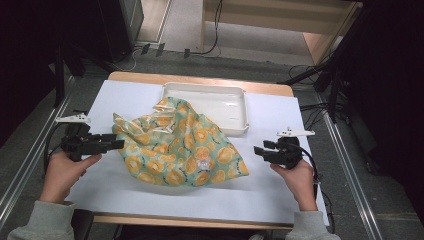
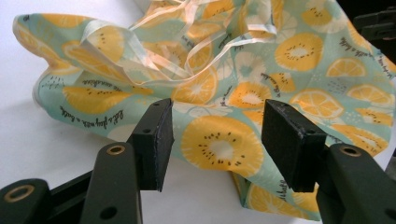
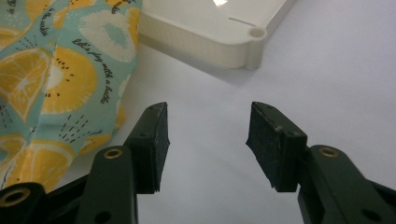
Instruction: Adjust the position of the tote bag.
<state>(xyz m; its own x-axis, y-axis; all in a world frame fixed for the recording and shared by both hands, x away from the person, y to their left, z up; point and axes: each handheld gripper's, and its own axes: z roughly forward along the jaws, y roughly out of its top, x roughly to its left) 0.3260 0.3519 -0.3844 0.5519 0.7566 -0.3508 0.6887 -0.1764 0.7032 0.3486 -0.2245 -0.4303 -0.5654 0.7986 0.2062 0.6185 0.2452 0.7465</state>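
Observation:
A crumpled teal cloth bag [image 1: 180, 145] printed with orange and lemon slices lies in the middle of the white table cover, its pale handles bunched on top. My left gripper [image 1: 117, 144] sits at the bag's left edge, pointing right. In the left gripper view its jaws stand open [image 2: 217, 140] with the printed cloth [image 2: 261, 56] just ahead of the pads, which do not press on it. My right gripper [image 1: 257, 150] is a little right of the bag's right corner, open [image 3: 208, 140] over bare table, with the cloth [image 3: 56, 79] to its left.
A white rectangular tray [image 1: 235, 95] stands behind the bag, its near left corner under the cloth; it is also ahead in the right gripper view [image 3: 210, 32]. The white cover [image 1: 280, 195] has bare room along the front. Metal rails and cables run along the floor on both sides.

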